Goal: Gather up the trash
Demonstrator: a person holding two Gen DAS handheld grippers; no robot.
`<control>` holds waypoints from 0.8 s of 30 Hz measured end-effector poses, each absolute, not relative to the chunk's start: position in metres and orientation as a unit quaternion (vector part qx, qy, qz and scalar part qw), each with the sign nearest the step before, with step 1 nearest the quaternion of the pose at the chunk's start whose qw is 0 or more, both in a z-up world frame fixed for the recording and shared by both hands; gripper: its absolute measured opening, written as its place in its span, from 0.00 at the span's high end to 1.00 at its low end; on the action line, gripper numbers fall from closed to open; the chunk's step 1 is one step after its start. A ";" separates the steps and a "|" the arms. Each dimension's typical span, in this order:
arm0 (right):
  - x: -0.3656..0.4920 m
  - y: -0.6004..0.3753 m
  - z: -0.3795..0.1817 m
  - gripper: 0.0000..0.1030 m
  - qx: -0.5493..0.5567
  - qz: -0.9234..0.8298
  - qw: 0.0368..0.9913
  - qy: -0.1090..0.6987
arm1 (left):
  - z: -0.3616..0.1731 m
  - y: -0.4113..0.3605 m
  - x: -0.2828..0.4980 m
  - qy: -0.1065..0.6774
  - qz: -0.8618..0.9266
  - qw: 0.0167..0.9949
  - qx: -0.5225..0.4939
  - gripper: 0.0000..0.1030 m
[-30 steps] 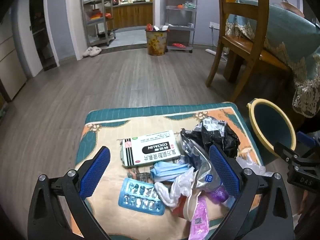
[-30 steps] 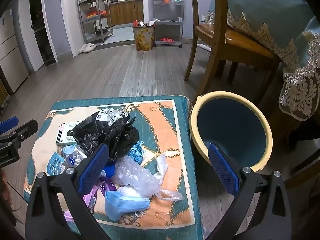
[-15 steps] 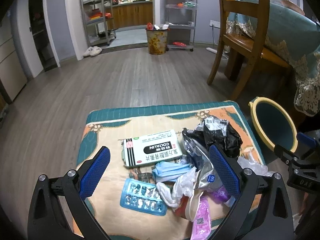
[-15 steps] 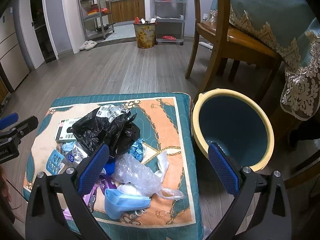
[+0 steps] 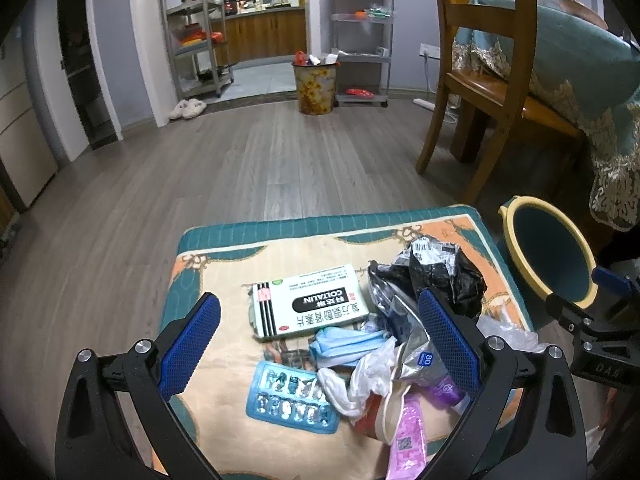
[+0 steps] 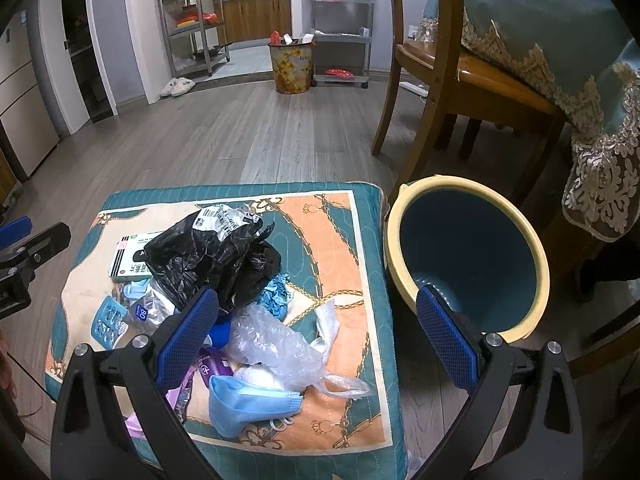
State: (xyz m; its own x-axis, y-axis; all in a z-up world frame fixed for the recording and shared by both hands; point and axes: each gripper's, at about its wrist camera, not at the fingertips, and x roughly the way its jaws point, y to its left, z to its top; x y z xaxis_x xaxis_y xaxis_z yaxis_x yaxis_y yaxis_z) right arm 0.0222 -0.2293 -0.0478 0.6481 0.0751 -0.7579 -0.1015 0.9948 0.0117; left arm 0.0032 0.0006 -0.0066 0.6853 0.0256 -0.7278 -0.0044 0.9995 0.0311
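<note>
A heap of trash lies on a patterned teal and orange cushion [image 5: 224, 256] [image 6: 344, 232]: a white medicine box [image 5: 310, 306], a blue blister pack [image 5: 292, 398], a black plastic bag [image 6: 208, 256] [image 5: 444, 276], a blue face mask [image 6: 248, 402] [image 5: 346, 344], a clear plastic bag [image 6: 276, 346] and a pink wrapper [image 5: 408, 436]. A teal bin with a yellow rim [image 6: 472, 256] [image 5: 548, 256] stands right of the cushion. My left gripper [image 5: 316, 344] hovers open above the box and mask. My right gripper [image 6: 316, 336] hovers open over the clear bag and the bin's edge. Neither holds anything.
A wooden chair [image 5: 480, 80] [image 6: 432, 80] and a table under a teal lace-edged cloth [image 6: 560, 40] stand at the right. Farther off are a flowered waste bin [image 5: 314, 86], metal shelves [image 5: 192, 32] and slippers [image 5: 188, 108] on grey wood flooring.
Both grippers have risen and drawn back slightly, so the cushion and trash sit a little lower and smaller in view. Nothing was grasped; the trash lies unchanged.
</note>
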 end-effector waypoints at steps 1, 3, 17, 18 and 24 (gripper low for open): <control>0.022 -0.229 -0.048 0.05 -0.016 0.048 0.907 0.417 | -0.007 0.001 0.003 0.396 0.009 0.918 0.013 0.04; 0.022 -0.229 -0.048 0.05 -0.018 0.049 0.907 0.418 | -0.006 0.002 0.003 0.395 0.010 0.918 0.014 0.04; 0.023 -0.229 -0.048 0.05 -0.017 0.049 0.906 0.419 | -0.005 0.003 0.002 0.396 0.010 0.918 0.012 0.04; 0.023 -0.229 -0.048 0.05 -0.017 0.049 0.906 0.419 | -0.005 0.003 0.002 0.396 0.011 0.918 0.012 0.04; 0.024 -0.230 -0.049 0.05 -0.017 0.049 0.906 0.420 | -0.005 0.004 0.002 0.395 0.010 0.918 0.011 0.04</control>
